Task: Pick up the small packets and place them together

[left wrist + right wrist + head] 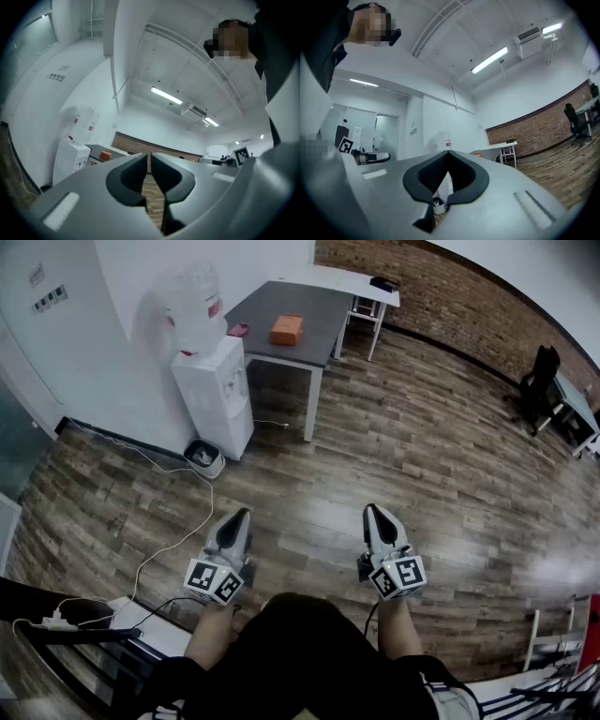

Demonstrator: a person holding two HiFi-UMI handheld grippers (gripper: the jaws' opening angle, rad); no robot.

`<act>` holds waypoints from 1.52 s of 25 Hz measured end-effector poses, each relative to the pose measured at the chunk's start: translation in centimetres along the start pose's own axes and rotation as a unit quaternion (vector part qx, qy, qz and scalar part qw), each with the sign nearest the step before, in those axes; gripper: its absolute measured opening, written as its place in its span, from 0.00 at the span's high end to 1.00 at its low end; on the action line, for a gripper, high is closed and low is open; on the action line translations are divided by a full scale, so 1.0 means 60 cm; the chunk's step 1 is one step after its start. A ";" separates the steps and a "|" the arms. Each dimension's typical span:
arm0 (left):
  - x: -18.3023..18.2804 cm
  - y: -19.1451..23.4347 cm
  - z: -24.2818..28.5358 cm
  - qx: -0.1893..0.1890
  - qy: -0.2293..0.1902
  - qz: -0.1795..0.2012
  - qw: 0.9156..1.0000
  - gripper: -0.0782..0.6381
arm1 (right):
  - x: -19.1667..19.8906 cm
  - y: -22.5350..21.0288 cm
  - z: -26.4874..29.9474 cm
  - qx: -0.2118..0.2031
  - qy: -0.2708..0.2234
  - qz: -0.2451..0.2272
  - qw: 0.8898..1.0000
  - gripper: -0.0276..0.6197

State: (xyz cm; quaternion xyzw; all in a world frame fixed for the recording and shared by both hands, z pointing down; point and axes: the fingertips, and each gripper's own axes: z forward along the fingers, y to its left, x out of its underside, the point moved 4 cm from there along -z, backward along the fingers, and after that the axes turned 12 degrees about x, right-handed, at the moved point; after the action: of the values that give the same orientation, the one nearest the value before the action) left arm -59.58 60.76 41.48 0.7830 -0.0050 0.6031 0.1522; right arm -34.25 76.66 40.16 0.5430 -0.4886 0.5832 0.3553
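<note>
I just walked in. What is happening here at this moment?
A person in dark clothing holds a grey two-jaw gripper in each hand above the brown wooden plank floor. The left gripper and the right gripper both point forward, jaws together, with nothing between them. Further ahead stand a white water dispenser and a dark grey table with an orange box on it. Nothing is being handled at this moment.
</note>
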 end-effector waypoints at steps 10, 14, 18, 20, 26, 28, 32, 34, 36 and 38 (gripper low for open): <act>0.012 0.011 -0.009 0.009 0.008 -0.008 1.000 0.87 | 0.009 0.016 0.017 -0.004 0.005 0.009 1.000 0.95; 0.005 0.021 -0.012 0.008 0.013 0.002 1.000 0.87 | 0.017 0.038 0.026 -0.018 0.018 0.000 1.000 0.95; 0.001 0.035 -0.016 0.014 0.008 -0.006 1.000 0.87 | 0.022 0.061 0.037 -0.036 0.020 0.014 0.999 0.95; -0.003 0.043 -0.019 0.018 0.008 -0.005 1.000 0.87 | 0.021 0.069 0.044 -0.036 0.016 0.025 0.999 0.95; -0.016 0.066 -0.034 0.031 0.004 -0.011 0.999 0.87 | 0.022 0.097 0.064 -0.023 0.015 0.035 0.999 0.95; -0.018 0.073 -0.040 0.032 0.002 -0.014 0.999 0.87 | 0.023 0.101 0.069 -0.020 0.022 0.045 0.999 0.95; -0.008 0.096 -0.047 0.017 0.005 -0.022 1.000 0.87 | 0.025 0.096 0.082 -0.015 0.030 0.042 0.999 0.95; 0.004 0.105 -0.044 0.009 0.006 -0.025 1.000 0.87 | 0.028 0.085 0.093 -0.017 0.032 0.039 0.999 0.95; 0.010 0.116 -0.032 0.006 0.006 -0.018 1.000 0.87 | 0.031 0.074 0.111 -0.021 0.028 0.036 0.999 0.95; 0.008 0.127 -0.007 0.001 0.003 -0.011 1.000 0.87 | 0.035 0.061 0.135 -0.026 0.023 0.030 0.999 0.95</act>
State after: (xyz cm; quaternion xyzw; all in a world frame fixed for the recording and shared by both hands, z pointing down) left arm -61.32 53.69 43.81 0.7814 0.0053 0.6037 0.1580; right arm -35.72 67.66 41.01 0.5056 -0.5111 0.5930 0.3626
